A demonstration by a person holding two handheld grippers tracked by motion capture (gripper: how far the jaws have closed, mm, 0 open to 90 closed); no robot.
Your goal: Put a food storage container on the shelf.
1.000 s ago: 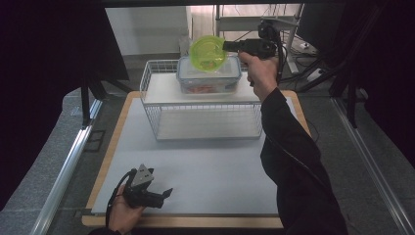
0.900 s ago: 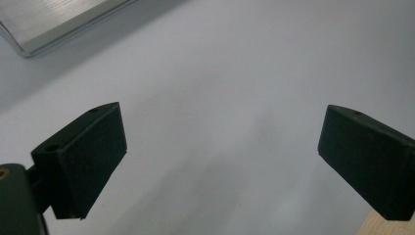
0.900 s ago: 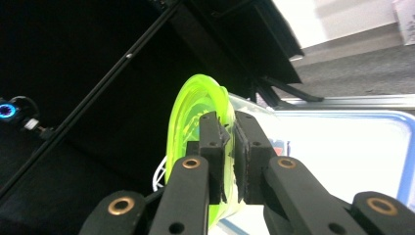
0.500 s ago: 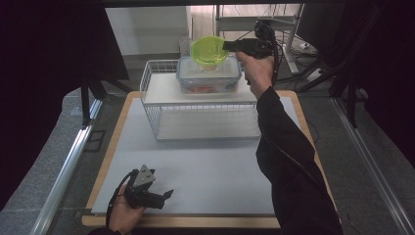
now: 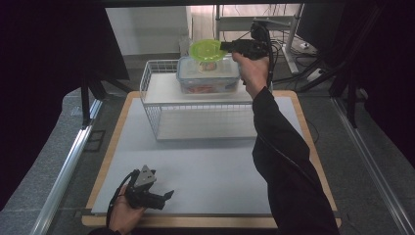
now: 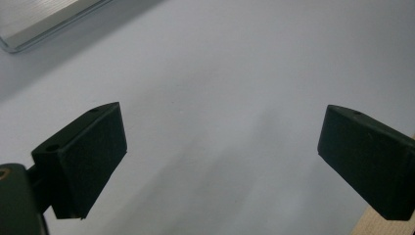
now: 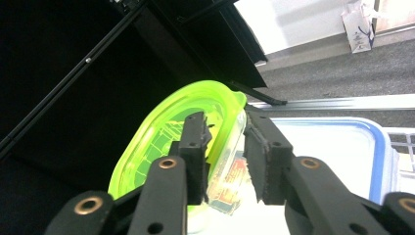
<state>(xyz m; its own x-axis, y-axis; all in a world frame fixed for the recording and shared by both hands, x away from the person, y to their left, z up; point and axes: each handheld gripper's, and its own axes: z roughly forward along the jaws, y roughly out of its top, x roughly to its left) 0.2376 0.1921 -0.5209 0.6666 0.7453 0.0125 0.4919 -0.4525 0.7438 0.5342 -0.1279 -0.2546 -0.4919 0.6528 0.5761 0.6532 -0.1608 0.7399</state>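
Right gripper (image 5: 226, 46) at top centre of high view; jaws just been opening, green-lidded container (image 5: 208, 53) between them, pads loose. Container stands on blue-rimmed box (image 5: 209, 76) on wire rack (image 5: 161, 93). Left gripper (image 5: 166, 196) bottom left on table (image 5: 220, 171), jaws spread, empty.

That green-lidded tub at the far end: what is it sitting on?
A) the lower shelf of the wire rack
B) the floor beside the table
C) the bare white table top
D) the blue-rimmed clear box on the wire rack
D: in the high view the green-lidded tub rests on the lid of the blue-rimmed clear box, which stands on the top shelf of the wire rack.
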